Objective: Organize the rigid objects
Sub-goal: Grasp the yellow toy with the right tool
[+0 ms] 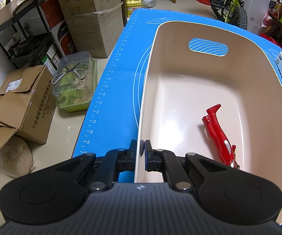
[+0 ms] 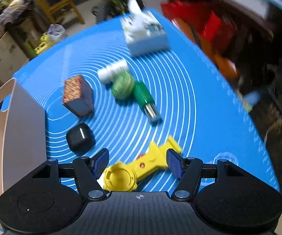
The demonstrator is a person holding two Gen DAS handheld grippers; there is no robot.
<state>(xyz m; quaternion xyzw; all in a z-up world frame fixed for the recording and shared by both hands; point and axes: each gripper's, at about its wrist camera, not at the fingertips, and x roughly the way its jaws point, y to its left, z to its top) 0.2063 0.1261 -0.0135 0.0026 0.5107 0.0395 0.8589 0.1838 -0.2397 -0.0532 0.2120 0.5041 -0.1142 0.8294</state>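
1. The left gripper (image 1: 141, 146) is clenched on the near-left rim of a cream bin (image 1: 150, 62), one finger outside the wall and one inside, the pads pressed on the thin edge.
2. The bin stands on a blue mat (image 1: 117, 78); its far wall has an oval handle hole, and a red toy (image 1: 219, 133) lies alone on its floor toward the near right.
3. The right gripper (image 2: 138, 163) hangs released over the mat, jaws apart, with a yellow toy (image 2: 135, 168) lying between and just beneath the blue pads (image 2: 175, 163); neither pad presses on it. The view is blurred.
4. Spread across the mat beyond the yellow toy: a black case (image 2: 80, 138) near the bin's outer wall (image 2: 23, 137), a patterned box (image 2: 77, 96) farther back, a green roll (image 2: 122, 87) touching a white bottle (image 2: 112, 71), and a green stick (image 2: 146, 101) with a clear tip beside the roll.
5. A tissue pack (image 2: 145, 37) sits at the far end of the mat, well apart from the gripper.
6. On the floor left of the table: cardboard boxes (image 1: 23, 105) and a clear tub (image 1: 76, 82) with scissors (image 1: 70, 72) on its lid.
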